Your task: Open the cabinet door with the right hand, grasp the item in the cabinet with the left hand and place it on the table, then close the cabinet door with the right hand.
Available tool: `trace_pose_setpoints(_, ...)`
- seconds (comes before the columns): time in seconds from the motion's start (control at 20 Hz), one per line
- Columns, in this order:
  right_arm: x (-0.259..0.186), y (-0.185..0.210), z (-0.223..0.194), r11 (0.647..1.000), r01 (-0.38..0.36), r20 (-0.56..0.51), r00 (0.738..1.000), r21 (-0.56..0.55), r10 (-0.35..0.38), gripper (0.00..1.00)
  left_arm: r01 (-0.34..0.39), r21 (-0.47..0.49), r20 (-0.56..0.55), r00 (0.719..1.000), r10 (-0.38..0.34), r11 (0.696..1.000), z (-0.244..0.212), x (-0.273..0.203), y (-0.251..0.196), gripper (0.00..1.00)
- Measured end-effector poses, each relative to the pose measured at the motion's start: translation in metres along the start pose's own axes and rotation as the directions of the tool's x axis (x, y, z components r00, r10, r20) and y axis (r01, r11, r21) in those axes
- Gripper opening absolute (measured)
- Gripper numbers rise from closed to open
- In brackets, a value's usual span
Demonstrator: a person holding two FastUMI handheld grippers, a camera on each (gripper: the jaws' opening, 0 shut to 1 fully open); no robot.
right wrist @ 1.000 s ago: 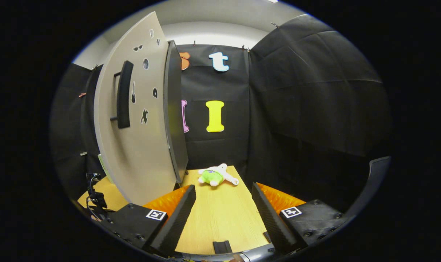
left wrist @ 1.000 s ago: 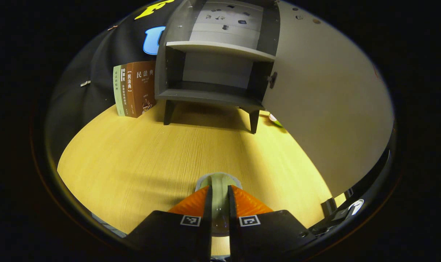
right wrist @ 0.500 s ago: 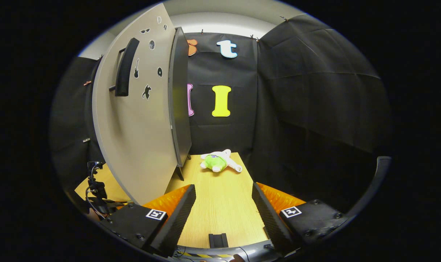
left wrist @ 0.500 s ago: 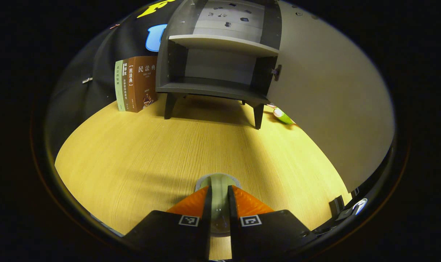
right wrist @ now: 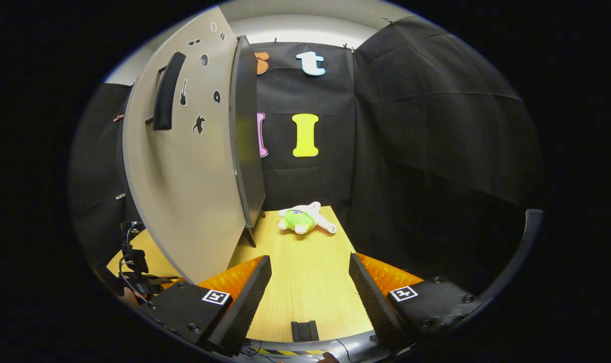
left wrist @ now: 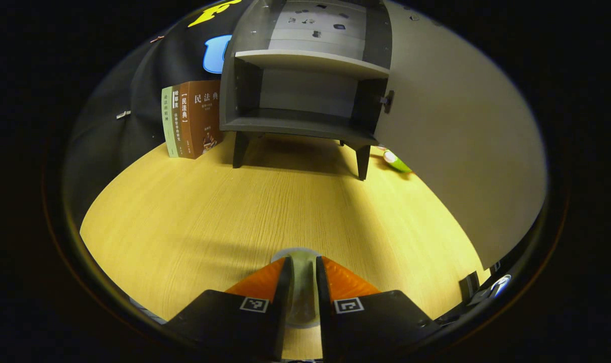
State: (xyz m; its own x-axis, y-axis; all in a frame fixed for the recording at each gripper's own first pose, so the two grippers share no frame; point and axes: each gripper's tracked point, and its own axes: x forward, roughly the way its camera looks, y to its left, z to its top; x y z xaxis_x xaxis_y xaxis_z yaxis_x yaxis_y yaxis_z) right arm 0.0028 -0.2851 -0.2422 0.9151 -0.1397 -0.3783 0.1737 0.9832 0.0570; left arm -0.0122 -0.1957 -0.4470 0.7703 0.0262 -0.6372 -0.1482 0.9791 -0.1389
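The cabinet (left wrist: 305, 96) stands with its door (right wrist: 184, 166) swung wide; the left gripper (left wrist: 301, 275) is clamped on a pale rigid round item (left wrist: 301, 287) (likely light, smooth, perhaps slippery) low over the table (left wrist: 209, 212); the right gripper (right wrist: 309, 275) gapes empty.

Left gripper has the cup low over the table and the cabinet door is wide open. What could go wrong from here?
The cup is pinched by the left gripper; releasing before it seats on the table may tip it. The open door stands between the two grippers, so the right gripper, open and clear of the handle, could swing it towards the left hand's work.
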Motion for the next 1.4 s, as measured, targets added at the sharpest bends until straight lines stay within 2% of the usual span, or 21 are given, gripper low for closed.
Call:
trace_pose_setpoints(0.2,-0.002,0.020,0.013,0.999,-0.048,0.010,0.999,-0.003,0.048,0.99,0.004,-0.002,0.061,0.998,-0.004,1.000,0.034,-0.032,-0.002,0.33)
trace_pose_setpoints(0.25,-0.003,0.026,0.019,0.998,-0.064,0.019,0.998,-0.006,0.064,0.99,0.002,0.010,0.085,0.996,-0.003,1.000,0.047,-0.043,-0.002,0.39)
trace_pose_setpoints(0.35,-0.007,0.037,0.036,0.996,-0.089,0.045,0.995,-0.013,0.090,0.99,-0.001,0.047,0.143,0.990,-0.005,0.999,0.076,-0.067,-0.001,0.39)
trace_pose_setpoints(0.4,-0.009,0.042,0.044,0.995,-0.101,0.056,0.993,-0.017,0.101,0.99,-0.001,0.068,0.178,0.984,-0.011,0.998,0.093,-0.080,-0.002,0.33)
trace_pose_setpoints(0.45,-0.012,0.048,0.052,0.994,-0.111,0.065,0.992,-0.019,0.112,0.98,0.001,0.089,0.214,0.977,-0.020,0.996,0.107,-0.091,-0.004,0.39)
trace_pose_setpoints(0.5,-0.015,0.052,0.060,0.993,-0.119,0.075,0.990,-0.021,0.121,0.98,0.003,0.111,0.249,0.968,-0.031,0.994,0.122,-0.104,-0.008,0.35)
trace_pose_setpoints(0.6,-0.023,0.063,0.077,0.990,-0.139,0.102,0.985,-0.025,0.141,0.98,0.038,0.145,0.303,0.950,-0.081,0.989,0.148,-0.129,-0.019,0.41)
trace_pose_setpoints(0.65,-0.027,0.067,0.084,0.989,-0.146,0.112,0.983,-0.028,0.148,0.98,0.070,0.143,0.329,0.937,-0.114,0.987,0.159,-0.142,-0.030,0.48)
trace_pose_setpoints(0.7,-0.031,0.071,0.087,0.988,-0.151,0.112,0.982,-0.036,0.154,0.98,0.098,0.134,0.350,0.926,-0.140,0.986,0.170,-0.154,-0.036,0.51)
trace_pose_setpoints(0.75,-0.036,0.075,0.089,0.987,-0.156,0.108,0.981,-0.049,0.161,0.98,0.128,0.125,0.364,0.917,-0.165,0.984,0.177,-0.168,-0.040,0.64)
trace_pose_setpoints(0.8,-0.042,0.079,0.091,0.985,-0.163,0.107,0.980,-0.063,0.169,1.00,0.148,0.121,0.378,0.907,-0.184,0.982,0.186,-0.181,-0.043,0.63)
trace_pose_setpoints(0.9,-0.054,0.091,0.103,0.978,-0.190,0.124,0.972,-0.083,0.199,0.98,0.145,0.146,0.411,0.891,-0.194,0.978,0.203,-0.206,-0.041,0.75)
trace_pose_setpoints(1.0,-0.063,0.101,0.116,0.972,-0.210,0.160,0.961,-0.102,0.224,0.98,0.107,0.170,0.454,0.874,-0.174,0.980,0.219,-0.230,-0.034,0.90)
trace_pose_setpoints(1.25,-0.065,0.129,0.148,0.956,-0.265,0.222,0.931,-0.129,0.288,0.99,0.098,0.154,0.502,0.849,-0.163,0.983,0.235,-0.282,-0.033,0.93)
trace_pose_setpoints(1.4,-0.058,0.142,0.165,0.952,-0.269,0.260,0.918,-0.145,0.299,0.98,0.096,0.162,0.531,0.830,-0.169,0.982,0.245,-0.311,-0.028,0.92)
